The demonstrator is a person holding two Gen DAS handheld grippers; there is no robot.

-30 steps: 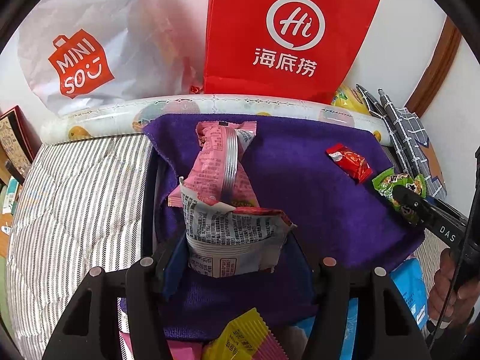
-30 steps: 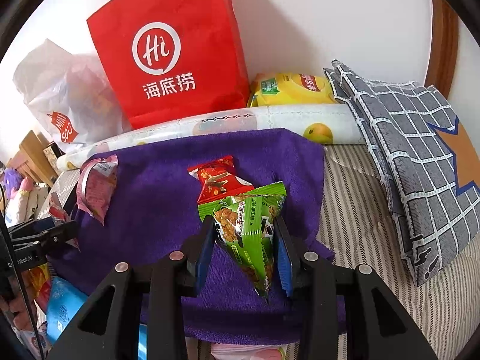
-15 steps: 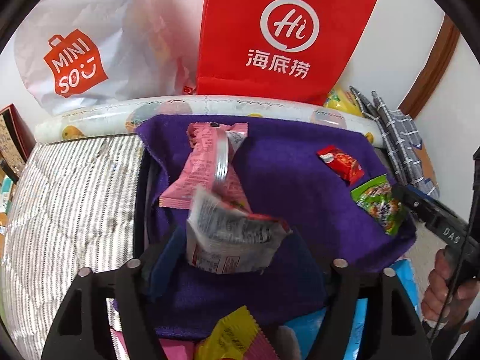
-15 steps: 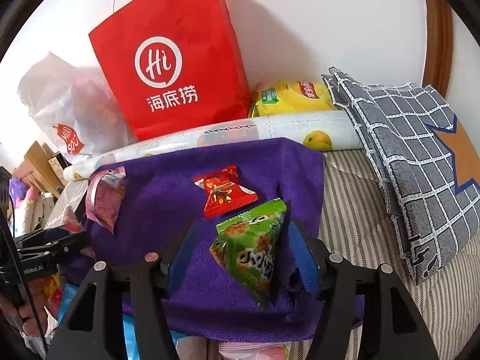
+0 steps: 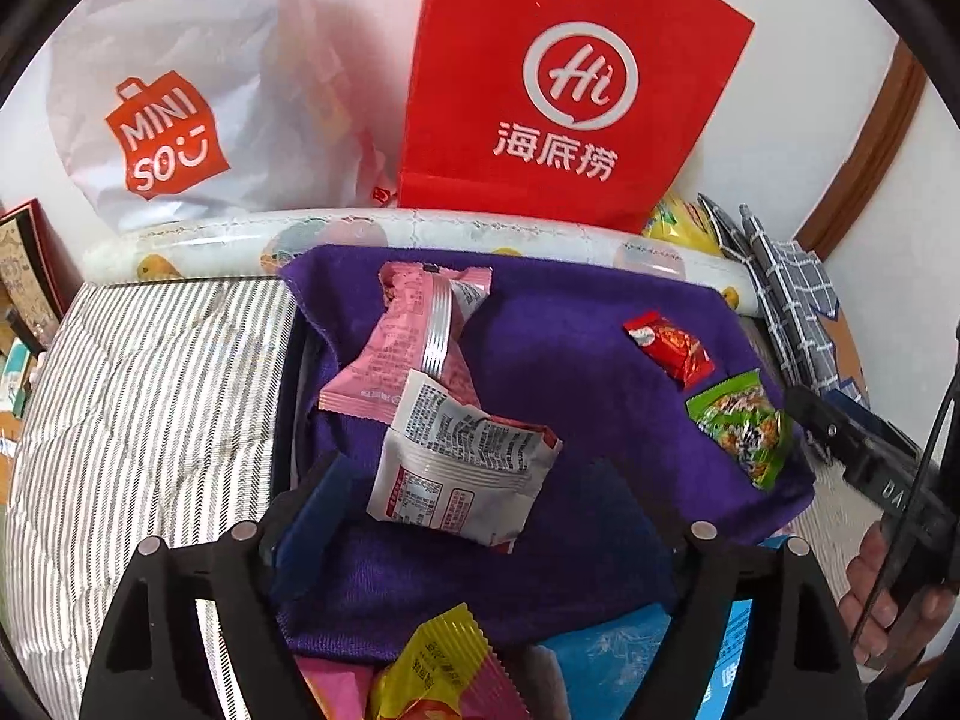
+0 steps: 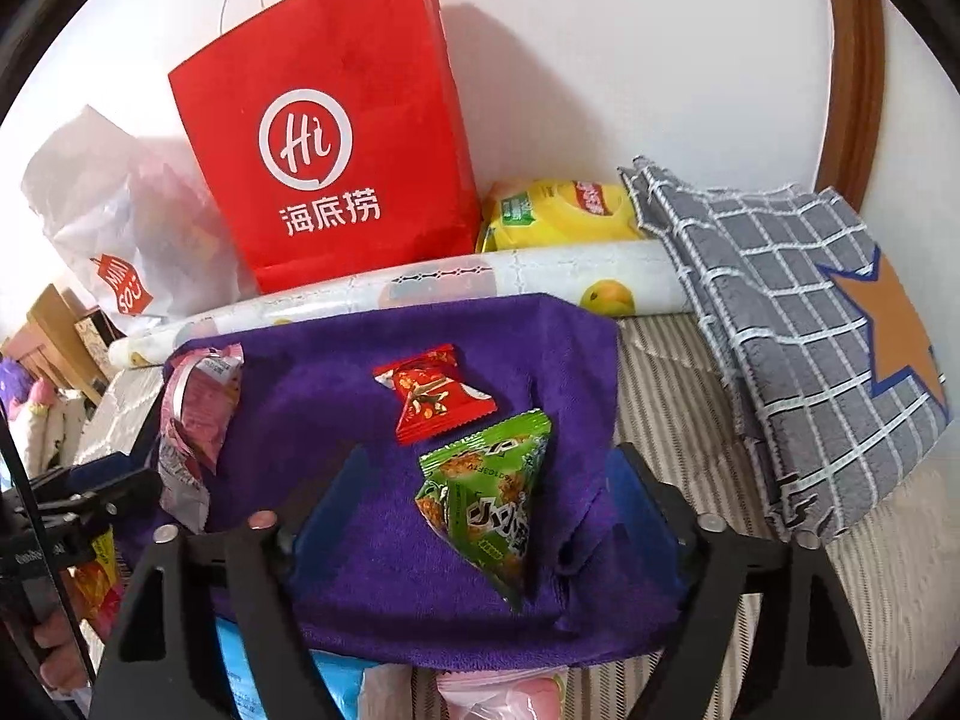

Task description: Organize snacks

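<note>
On the purple towel (image 5: pixel 576 360), the left hand-held gripper (image 5: pixel 474 516) stands wide open around the white snack packet (image 5: pixel 456 468), holding nothing. The right hand-held gripper (image 6: pixel 486 498) gapes likewise around the green snack packet (image 6: pixel 486 504), beside a red packet (image 6: pixel 432 390).

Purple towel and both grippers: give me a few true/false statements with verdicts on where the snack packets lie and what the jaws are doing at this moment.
1. The green triangular packet lies on the purple towel. True.
2. The right gripper is clamped on the green triangular packet. False: its jaws stand apart on either side of the packet, not touching it.
3. The left gripper is open, with the white printed packet lying between its jaws. True.
4. The small red packet sits inside the red paper bag. False: it lies on the towel, next to the green one.
5. The pink packet rests on the towel, partly under the white one. True.
</note>
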